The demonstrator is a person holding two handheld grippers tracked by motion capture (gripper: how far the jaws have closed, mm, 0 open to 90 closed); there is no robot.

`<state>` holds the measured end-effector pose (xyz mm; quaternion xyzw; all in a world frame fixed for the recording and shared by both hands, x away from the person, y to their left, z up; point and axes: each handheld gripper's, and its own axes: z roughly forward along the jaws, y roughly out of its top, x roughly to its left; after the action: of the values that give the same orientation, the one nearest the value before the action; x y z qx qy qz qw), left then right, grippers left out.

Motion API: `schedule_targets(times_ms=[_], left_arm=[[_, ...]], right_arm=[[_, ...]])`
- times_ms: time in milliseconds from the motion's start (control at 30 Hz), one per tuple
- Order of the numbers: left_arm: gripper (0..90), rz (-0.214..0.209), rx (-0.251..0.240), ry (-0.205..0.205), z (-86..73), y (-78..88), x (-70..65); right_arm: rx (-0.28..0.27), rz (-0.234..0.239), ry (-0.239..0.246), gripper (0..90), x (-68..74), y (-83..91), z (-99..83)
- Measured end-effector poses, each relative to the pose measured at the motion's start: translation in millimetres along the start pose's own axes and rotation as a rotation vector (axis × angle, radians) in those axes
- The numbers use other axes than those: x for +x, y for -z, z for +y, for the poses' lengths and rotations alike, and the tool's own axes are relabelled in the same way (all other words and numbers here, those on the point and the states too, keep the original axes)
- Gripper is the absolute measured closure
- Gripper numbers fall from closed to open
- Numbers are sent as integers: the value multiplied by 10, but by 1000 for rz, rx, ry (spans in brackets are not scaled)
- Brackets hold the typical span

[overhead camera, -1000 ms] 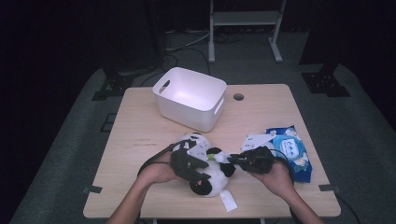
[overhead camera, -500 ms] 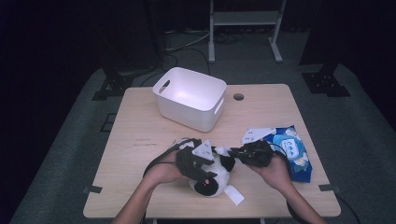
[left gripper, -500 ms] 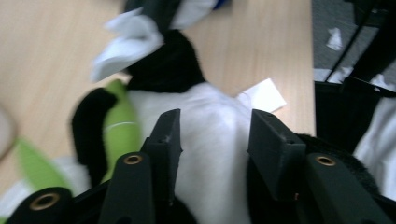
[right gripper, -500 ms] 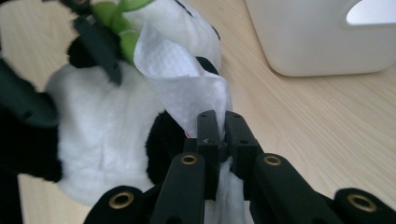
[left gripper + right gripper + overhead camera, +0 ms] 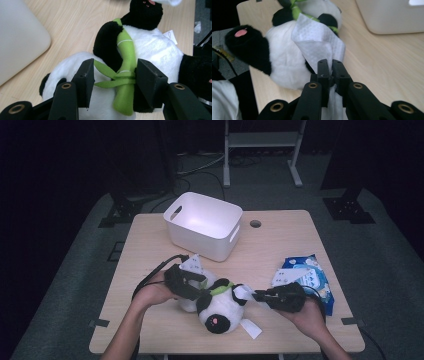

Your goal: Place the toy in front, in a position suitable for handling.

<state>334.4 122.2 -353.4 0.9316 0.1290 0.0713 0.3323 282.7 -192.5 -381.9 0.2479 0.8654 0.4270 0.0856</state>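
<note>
A black and white panda plush point(image 5: 217, 306) lies on the wooden table point(image 5: 280, 237), its head toward the front edge. In the left gripper view the plush's green bamboo stalk point(image 5: 124, 75) and black arm point(image 5: 107, 40) stand between my left gripper's point(image 5: 115, 75) jaws. Those jaws have just been opening and are spread, the stalk loose between them. From the left, my left gripper point(image 5: 199, 287) reaches over the plush's body. My right gripper point(image 5: 330, 67) is shut on a white wipe point(image 5: 318, 47) that drapes against the plush's side. The right gripper point(image 5: 259, 295) comes in from the right.
A white plastic bin point(image 5: 205, 225) stands behind the plush, at mid-table. A blue pack of wet wipes point(image 5: 312, 277) lies at the right, behind my right hand. A white tag point(image 5: 250, 328) lies near the front edge. A round hole point(image 5: 255, 224) is in the tabletop.
My left gripper has drawn back to the left over the plush and its jaws have spread. The right gripper with the wipe has shifted slightly right and nearer.
</note>
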Motion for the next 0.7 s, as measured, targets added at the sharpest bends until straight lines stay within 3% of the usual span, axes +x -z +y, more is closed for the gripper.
schedule_targets(times_ms=[233, 333, 600, 700], left_arm=[[486, -41, 10, 9, -21, -62, -19], [504, -57, 12, 10, -31, -76, -37], [483, -136, 8, 3, -14, -138, -96], [462, -142, 9, 0, -8, -150, -122]], right_arm=[[21, 18, -7, 849, 35, -118, -70], [36, 18, -23, 849, -18, -261, -67], [39, -11, -64, 849, -218, -398, -8], [44, -2, -77, 849, -282, -487, 25]])
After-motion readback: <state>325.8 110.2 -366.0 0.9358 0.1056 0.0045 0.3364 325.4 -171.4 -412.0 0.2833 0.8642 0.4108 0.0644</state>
